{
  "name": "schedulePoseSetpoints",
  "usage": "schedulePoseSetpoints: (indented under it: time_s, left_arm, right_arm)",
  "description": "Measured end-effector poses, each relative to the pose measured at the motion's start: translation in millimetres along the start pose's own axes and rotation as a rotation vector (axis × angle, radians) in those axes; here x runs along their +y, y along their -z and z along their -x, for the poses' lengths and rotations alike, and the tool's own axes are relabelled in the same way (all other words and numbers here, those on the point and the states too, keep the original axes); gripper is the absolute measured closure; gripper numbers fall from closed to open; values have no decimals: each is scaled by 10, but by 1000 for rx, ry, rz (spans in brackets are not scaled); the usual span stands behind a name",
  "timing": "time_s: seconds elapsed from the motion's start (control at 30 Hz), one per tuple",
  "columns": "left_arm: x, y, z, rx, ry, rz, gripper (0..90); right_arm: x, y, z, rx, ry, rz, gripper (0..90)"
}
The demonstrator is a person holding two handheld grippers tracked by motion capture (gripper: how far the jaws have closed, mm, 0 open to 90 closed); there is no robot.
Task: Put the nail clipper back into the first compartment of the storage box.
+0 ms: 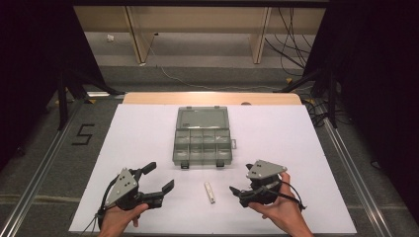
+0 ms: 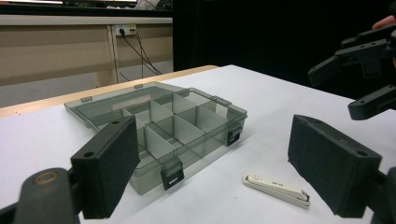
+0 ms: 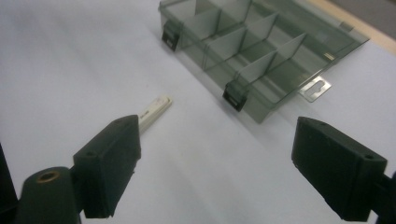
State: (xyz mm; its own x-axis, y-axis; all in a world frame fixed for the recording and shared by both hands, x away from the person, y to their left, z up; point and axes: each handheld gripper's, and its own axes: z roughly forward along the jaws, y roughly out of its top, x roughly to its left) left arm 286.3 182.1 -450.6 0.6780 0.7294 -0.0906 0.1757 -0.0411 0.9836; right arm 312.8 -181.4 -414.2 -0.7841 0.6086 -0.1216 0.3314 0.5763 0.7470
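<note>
Resting near the front edge of the white table cover [image 1: 138, 128], both hands hold their tools low. Left gripper [image 1: 159, 178] has jaws spread wide, nothing between them. Right gripper [image 1: 240, 184] is also wide open and empty, as its own view shows. Nail clipper [image 1: 210, 192] lies flat on the cover between the two grippers, touching neither, closer to the right one. Just beyond it sits the grey translucent organizer box [image 1: 202, 147], lid swung back flat, divided compartments bare, two dark latches on its near wall. Cover ends short of a bare wooden table edge [image 1: 148, 98] at the far side. Past that: grey floor, loose cables [image 1: 289, 49], wooden bench legs [image 1: 136, 34]. Dark tripod legs stand on either side. A "5" marking [image 1: 82, 134] sits on the floor left of the table.
</note>
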Motion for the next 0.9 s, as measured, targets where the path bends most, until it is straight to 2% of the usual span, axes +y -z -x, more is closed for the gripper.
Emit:
schedulePoseSetpoints:
  time_s: [0.03,0.07,0.13,0.23,0.33,0.4,0.53,0.6,0.67,0.7,0.77,0.9]
  left_arm:
    - [0,2,-5,1,0,1,161]
    - [0,2,-5,1,0,1,161]
    - [-2,4,-13,4,4,2,161]
    - [-2,3,-17,4,3,1,161]
    - [-2,0,-13,4,5,2,161]
    - [-3,-2,-14,4,4,1,161]
    - [-1,2,-14,3,2,2,161]
    - [0,4,-17,3,0,2,161]
    - [0,4,-18,3,0,2,161]
    - [0,3,-19,3,-1,2,162]
    - [-1,2,-17,3,0,2,161]
    - [-1,-1,-16,2,1,2,161]
  right_arm:
    - [44,-65,-4,24,24,-60,195]
    - [44,-65,-4,24,24,-60,195]
    - [84,-164,-3,56,32,-105,203]
    - [94,-241,-22,55,30,-116,204]
    - [150,-316,-59,86,43,-168,223]
    - [164,-348,-69,82,49,-163,228]
    - [259,-450,-123,97,47,-225,232]
    - [284,-501,-144,115,60,-241,236]
    - [295,-519,-157,112,54,-251,237]
    - [318,-578,-179,127,72,-265,240]
    - [339,-619,-203,138,69,-283,249]
    - [381,-722,-255,160,99,-321,269]
